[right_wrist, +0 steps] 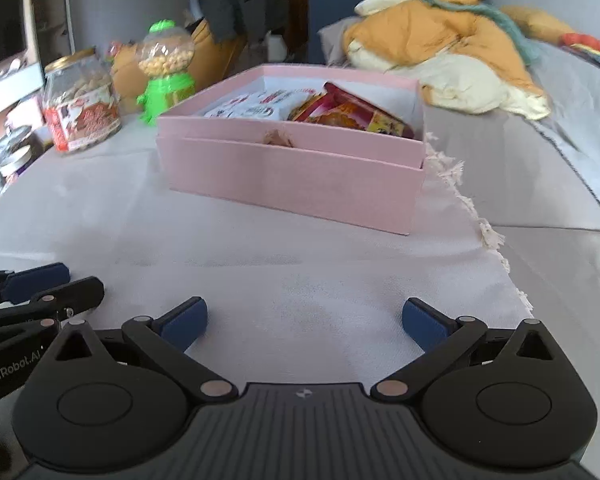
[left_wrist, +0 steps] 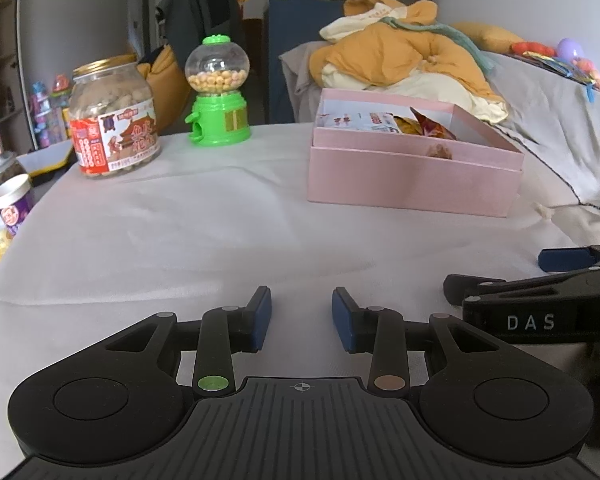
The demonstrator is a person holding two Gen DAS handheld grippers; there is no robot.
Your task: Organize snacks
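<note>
Left wrist view: left gripper [left_wrist: 301, 318] jaws apart, empty | right gripper [right_wrist: 304, 322] jaws wide apart, empty | pink box [right_wrist: 292, 168] on cloth ahead, snack packets [right_wrist: 340, 114] inside | peanut jar [left_wrist: 114, 120] and candy dispenser [left_wrist: 218, 92] stand outside the box | progress, judged: packets stowed, remainder uncertain.

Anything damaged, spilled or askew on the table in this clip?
One thing: the pink box has a torn, brownish scuff at the middle of its near inner rim. The peanut jar and green candy dispenser stand upright, and nothing is spilled.
</note>
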